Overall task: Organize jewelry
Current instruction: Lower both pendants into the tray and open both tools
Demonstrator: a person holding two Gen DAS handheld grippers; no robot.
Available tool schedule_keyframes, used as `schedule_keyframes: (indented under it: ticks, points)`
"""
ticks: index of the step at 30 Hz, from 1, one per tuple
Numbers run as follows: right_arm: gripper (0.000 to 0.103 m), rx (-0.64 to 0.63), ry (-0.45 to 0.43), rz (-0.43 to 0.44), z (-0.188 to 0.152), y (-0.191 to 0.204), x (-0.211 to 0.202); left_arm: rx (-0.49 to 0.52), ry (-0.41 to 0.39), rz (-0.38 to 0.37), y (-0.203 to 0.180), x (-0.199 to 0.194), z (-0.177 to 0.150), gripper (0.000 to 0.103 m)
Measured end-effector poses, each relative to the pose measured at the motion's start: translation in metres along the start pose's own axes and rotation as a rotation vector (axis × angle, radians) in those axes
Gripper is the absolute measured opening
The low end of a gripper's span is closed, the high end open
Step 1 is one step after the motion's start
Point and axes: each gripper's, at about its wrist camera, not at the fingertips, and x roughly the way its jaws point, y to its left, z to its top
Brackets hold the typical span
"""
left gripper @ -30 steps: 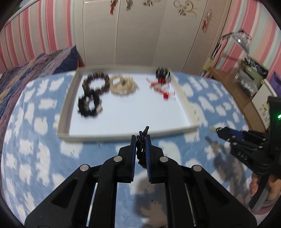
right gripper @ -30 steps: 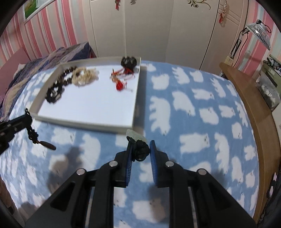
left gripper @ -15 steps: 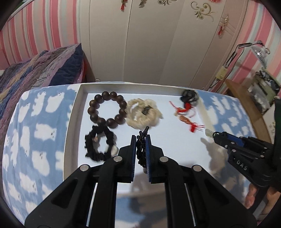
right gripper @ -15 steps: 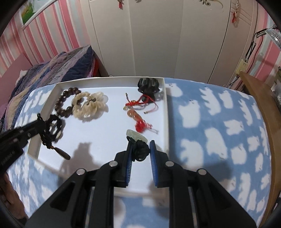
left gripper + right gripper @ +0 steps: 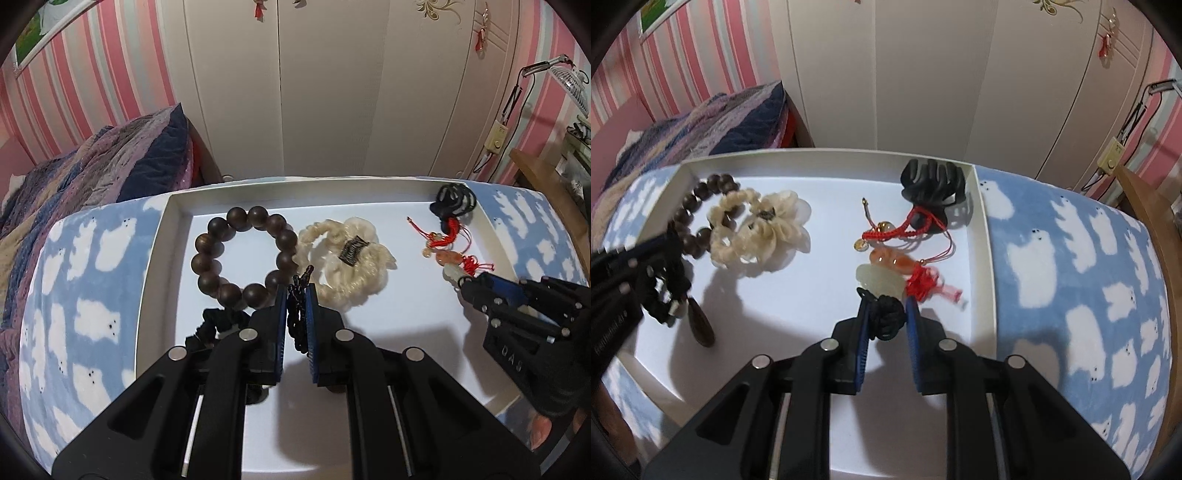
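A white tray (image 5: 162, 236) lies on the blue blanket. In it are a brown bead bracelet (image 5: 243, 254), a cream scrunchie (image 5: 347, 266), a black scrunchie (image 5: 218, 325), a black hair claw (image 5: 932, 184) and a red-corded orange charm (image 5: 890, 260). My left gripper (image 5: 296, 291) is shut on a black cord (image 5: 297, 314); its dark brown drop pendant (image 5: 700, 325) hangs low over the tray's left side. My right gripper (image 5: 886, 302) is shut on a black knotted cord (image 5: 886, 319) carrying a pale jade pendant (image 5: 879, 277), just beside the orange charm.
The blue blanket (image 5: 1071, 258) with white patches stretches to the right of the tray. A quilted bed (image 5: 92, 166) lies at the left and white wardrobe doors (image 5: 314, 92) stand behind. A wooden desk edge (image 5: 1145, 229) runs along the right. A hand (image 5: 543, 432) shows at lower right.
Both grippers have moved forward from above the blanket to above the tray, still gripping their cords. The pendants now hang over the tray floor, close to the items lying there.
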Motion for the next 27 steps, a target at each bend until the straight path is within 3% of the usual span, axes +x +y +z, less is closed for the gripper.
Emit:
schedule_keyframes:
  ticks: [8, 11, 13, 16, 19, 21, 23, 24, 27]
  points:
    - [0.022, -0.007, 0.026, -0.001, -0.004, 0.002, 0.012, 0.016, 0.014, 0.035, 0.002, 0.011, 0.0, 0.008]
    - [0.034, 0.002, 0.036, 0.005, -0.005, 0.0, 0.01, 0.003, 0.014, 0.026, 0.003, 0.012, -0.002, 0.009]
    - [0.05, -0.007, 0.018, -0.015, -0.006, 0.0, 0.005, 0.001, 0.018, 0.019, 0.003, 0.01, -0.004, 0.01]
    - [0.052, -0.013, 0.008, -0.009, -0.008, -0.002, -0.002, -0.015, 0.019, 0.008, 0.003, 0.004, -0.006, 0.012]
    - [0.055, -0.004, -0.007, 0.027, -0.008, -0.006, -0.014, -0.024, 0.01, -0.012, 0.003, -0.009, -0.006, 0.023]
    - [0.067, -0.009, -0.037, 0.015, -0.01, -0.011, -0.027, -0.024, -0.02, -0.006, 0.004, -0.021, -0.007, 0.039]
    - [0.073, -0.021, -0.077, -0.004, -0.013, -0.014, -0.043, -0.02, -0.065, 0.002, 0.005, -0.038, -0.009, 0.07]
    - [0.079, -0.024, -0.088, -0.009, -0.013, -0.015, -0.048, -0.016, -0.087, 0.009, 0.006, -0.046, -0.011, 0.081]
    - [0.089, -0.024, -0.124, -0.024, -0.017, -0.017, -0.067, -0.011, -0.135, 0.027, 0.007, -0.067, -0.017, 0.092]
